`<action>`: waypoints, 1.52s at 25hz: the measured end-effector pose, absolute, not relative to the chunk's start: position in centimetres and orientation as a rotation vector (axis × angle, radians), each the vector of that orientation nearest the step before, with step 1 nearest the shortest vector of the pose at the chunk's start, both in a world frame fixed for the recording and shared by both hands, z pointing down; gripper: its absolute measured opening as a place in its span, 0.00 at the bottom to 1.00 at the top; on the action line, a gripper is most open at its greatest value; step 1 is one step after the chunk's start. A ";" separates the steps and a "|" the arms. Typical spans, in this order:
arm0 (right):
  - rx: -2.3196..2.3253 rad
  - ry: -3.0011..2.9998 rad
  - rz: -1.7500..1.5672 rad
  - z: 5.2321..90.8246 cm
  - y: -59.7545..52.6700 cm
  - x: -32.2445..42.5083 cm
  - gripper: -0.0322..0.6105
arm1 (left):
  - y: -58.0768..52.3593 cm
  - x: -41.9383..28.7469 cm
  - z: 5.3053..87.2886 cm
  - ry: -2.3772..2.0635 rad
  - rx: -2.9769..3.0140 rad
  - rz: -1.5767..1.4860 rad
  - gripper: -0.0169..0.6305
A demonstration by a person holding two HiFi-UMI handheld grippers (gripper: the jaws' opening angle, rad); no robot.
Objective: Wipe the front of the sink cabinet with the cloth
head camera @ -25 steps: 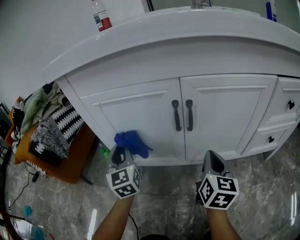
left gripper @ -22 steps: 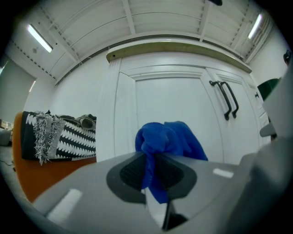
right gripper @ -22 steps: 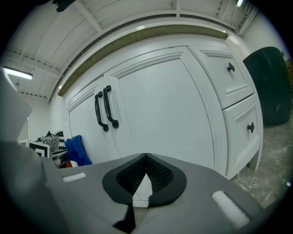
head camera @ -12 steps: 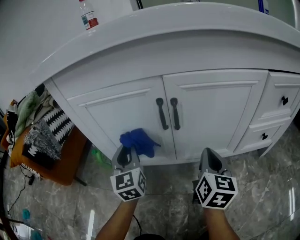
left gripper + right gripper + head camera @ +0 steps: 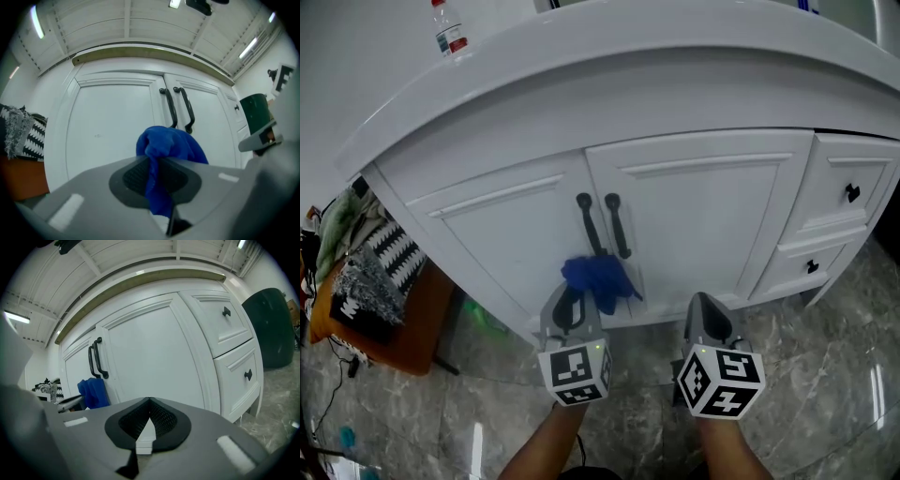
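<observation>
Just below the 2 black door handles point(image 5: 617, 227), L gripper point(image 5: 570, 302) is clamped on the blue cloth point(image 5: 600, 278), which sits at the sink cabinet point(image 5: 703, 216) front by the seam of its 2 doors. R gripper point(image 5: 708, 317), lower right of the handles, has jaws together w/ nothing btwn. Right of handles: 2 drawers point(image 5: 834, 187), 1 knob point(image 5: 853, 193) each. Far left: orange holder point(image 5: 405, 337) w/ heaped fabrics point(image 5: 366, 272). Up-left: 1 bottle point(image 5: 448, 36).
</observation>
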State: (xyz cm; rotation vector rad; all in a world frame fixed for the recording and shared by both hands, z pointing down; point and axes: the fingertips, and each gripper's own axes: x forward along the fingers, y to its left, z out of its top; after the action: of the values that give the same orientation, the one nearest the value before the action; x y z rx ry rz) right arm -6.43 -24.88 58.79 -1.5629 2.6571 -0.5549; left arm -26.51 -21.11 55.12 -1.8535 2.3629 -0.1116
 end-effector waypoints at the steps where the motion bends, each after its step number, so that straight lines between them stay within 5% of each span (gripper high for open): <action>1: -1.568 2.651 -0.557 58.8 -25.0 -6.1 0.05 | -21.1 -26.4 55.2 2.366 -1.853 -0.102 0.10; 38: -1.739 2.533 -0.550 58.6 -27.4 3.9 0.05 | -28.7 -9.4 56.0 2.072 -2.191 -0.001 0.10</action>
State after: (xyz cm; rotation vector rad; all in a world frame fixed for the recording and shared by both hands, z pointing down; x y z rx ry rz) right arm 3.87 -27.36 58.65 -1.7388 2.5333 -0.5496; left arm -9.37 -28.73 56.03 -2.1906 2.0723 -0.0011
